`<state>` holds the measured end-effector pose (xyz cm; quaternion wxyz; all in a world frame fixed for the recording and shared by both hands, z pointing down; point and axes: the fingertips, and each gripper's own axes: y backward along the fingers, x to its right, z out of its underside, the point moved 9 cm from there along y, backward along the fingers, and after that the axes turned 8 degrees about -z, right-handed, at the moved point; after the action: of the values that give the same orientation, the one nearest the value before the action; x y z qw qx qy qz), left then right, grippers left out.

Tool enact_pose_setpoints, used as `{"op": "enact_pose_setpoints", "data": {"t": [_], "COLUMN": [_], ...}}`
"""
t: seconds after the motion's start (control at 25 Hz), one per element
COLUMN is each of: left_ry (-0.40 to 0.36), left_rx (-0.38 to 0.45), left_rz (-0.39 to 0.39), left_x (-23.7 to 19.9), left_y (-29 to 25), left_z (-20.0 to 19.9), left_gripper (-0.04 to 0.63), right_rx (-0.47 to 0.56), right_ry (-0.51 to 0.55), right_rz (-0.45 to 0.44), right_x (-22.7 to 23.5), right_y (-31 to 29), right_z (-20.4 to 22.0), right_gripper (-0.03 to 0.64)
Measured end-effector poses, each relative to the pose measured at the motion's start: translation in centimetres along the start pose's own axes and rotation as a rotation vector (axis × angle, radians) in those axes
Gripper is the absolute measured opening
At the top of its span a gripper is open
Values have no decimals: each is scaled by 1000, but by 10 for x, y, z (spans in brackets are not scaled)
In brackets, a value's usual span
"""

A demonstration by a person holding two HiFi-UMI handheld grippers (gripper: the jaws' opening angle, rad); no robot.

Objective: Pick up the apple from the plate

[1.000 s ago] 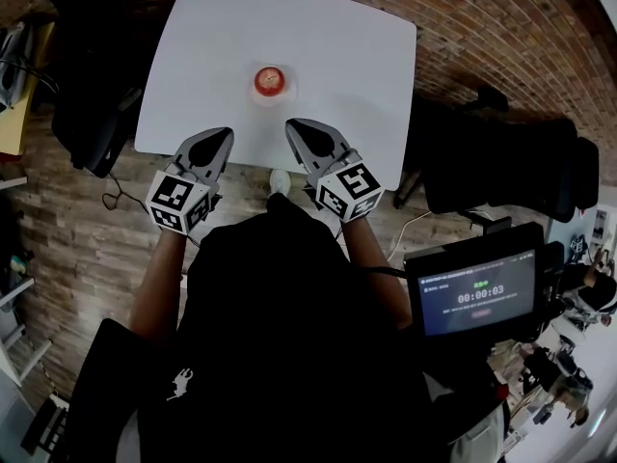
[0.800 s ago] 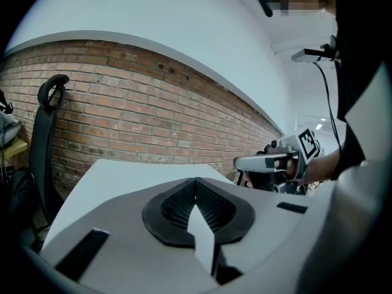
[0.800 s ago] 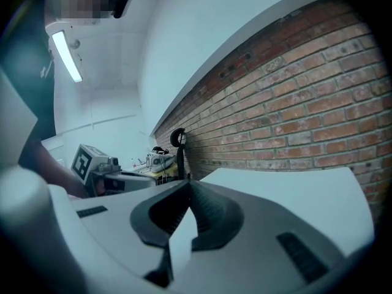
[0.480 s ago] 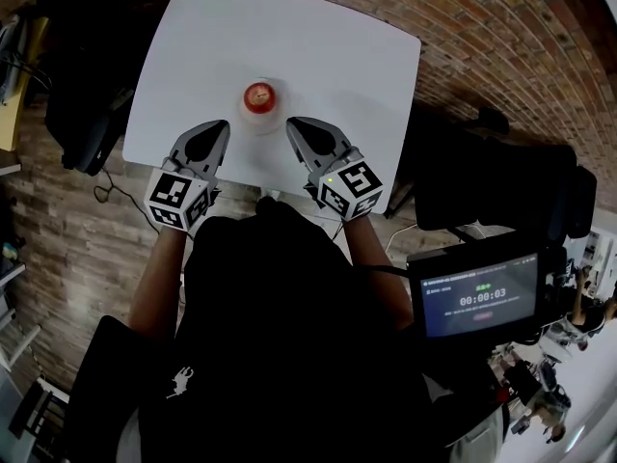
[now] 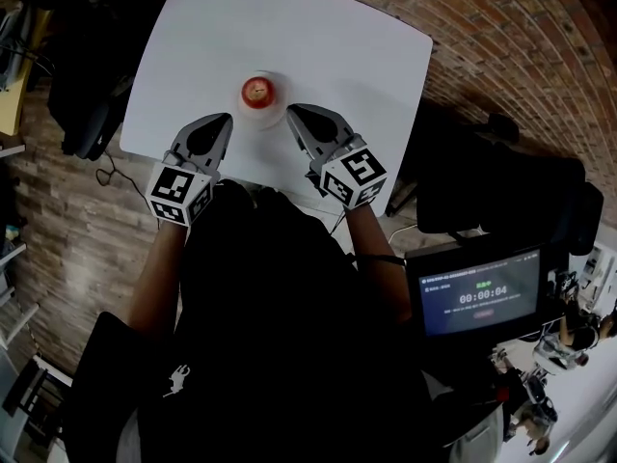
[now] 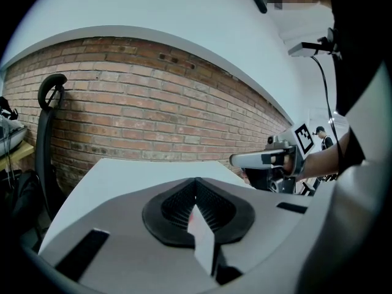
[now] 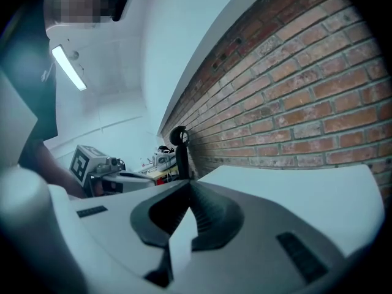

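Your round red apple (image 5: 256,91), stem dimple facing up, resting in the middle of the small white round plate (image 5: 277,115), both at your twelve o'clock

**Right gripper closed and empty over the white surface**

The right gripper (image 7: 190,188) has its two fingers (image 7: 214,216) meeting at the tips, with nothing caught between them. Past the tips lies a bare white surface (image 7: 294,195), and behind it runs a red brick wall (image 7: 294,103). A black upright with a looped top (image 7: 179,146) stands by the wall. At the left, the left gripper (image 7: 101,167) with its marker cube is held over the surface. A strip light (image 7: 68,67) glows above.
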<state>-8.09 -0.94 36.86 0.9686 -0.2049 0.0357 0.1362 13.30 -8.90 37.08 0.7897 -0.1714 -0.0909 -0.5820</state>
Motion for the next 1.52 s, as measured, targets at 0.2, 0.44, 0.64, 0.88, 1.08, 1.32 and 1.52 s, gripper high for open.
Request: {"op": "enact_pose_setpoints", "data": {"t": [0.2,0.44,0.64,0.88,1.08,1.32,1.52], "left_ry": [-26,11,-32,-51,-66,-79,-71], "left_rx": [-10,-10,-24,-72,-97,-113,-146], "left_rz": [-14,-3,29,70,86,103,129], "left_x": [-6,-8,-10,-19,-29,-38,-43], "left_y": [1,-1,-10,-28,-46,-62,-72], "left_z": [2,1,1,10,20,31,44], "left_gripper": [6,6,6,6,6,6,6], "right_rx": [-14,-40,-62,-138,-166,-182,-222], "right_ry": [2,11,29,61,50,46,70], "right_rz": [-10,3,38,84,105,124,150], "right_x": [-1,-4,-4,3,12,18,23], "right_y": [-6,-9,-20,-34,-46,-58,-69], "right_z": [3,7,10,22,31,38,50], "right_gripper": [3,3,3,3,3,3,3]}}
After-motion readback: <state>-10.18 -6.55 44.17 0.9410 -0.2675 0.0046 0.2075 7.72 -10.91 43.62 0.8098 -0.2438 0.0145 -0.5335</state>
